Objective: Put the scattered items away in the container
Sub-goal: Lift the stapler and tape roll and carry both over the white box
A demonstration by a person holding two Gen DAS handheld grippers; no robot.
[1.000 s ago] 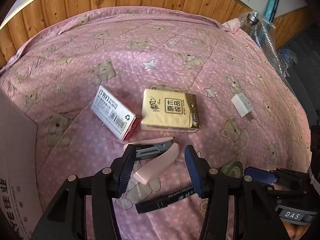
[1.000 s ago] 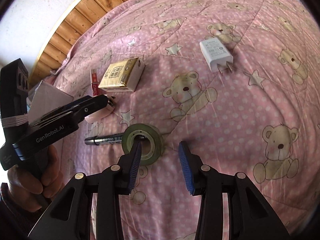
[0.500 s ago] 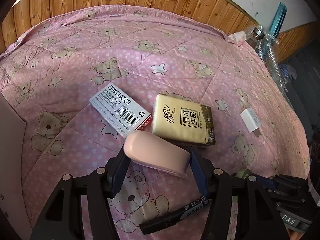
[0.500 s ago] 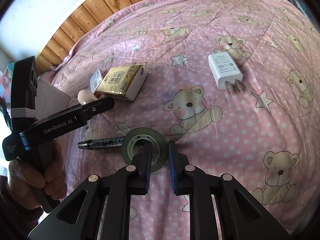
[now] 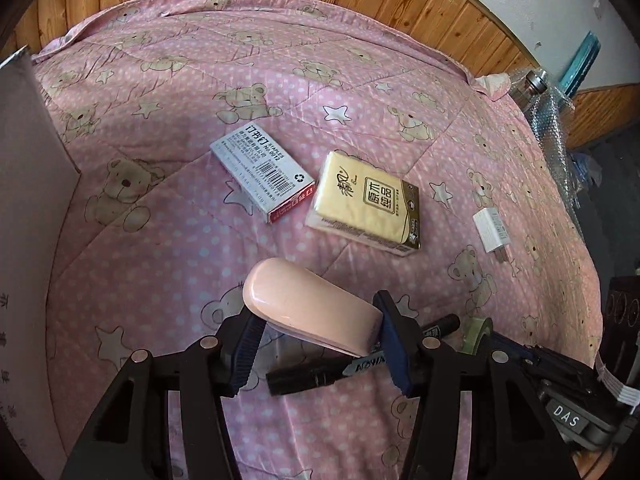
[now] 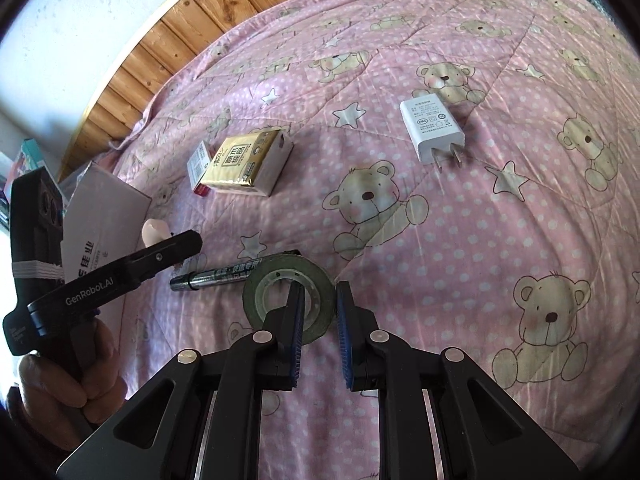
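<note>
Holding the stapler (image 5: 312, 316) across its width in my left gripper (image 5: 316, 344), box (image 5: 28, 240) at nine o'clock; my right gripper (image 6: 318, 320) pinches the tape (image 6: 272, 284) rim on the bed (image 6: 480, 240).

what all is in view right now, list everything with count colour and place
stapler: 1, pink, held in the left gripper
tape roll: 1, green, rim between the right gripper's fingers
marker: 1, black, on the quilt beside the tape roll
staples box: 1, white and red, mid quilt
tissue pack: 1, yellow, right of the staples box
charger plug: 1, white, far right
cardboard box: 1, pale, left edge
quilt: 1, pink
left gripper: 1, black
right gripper: 1, black
hand: 1, on the left gripper's handle
</note>
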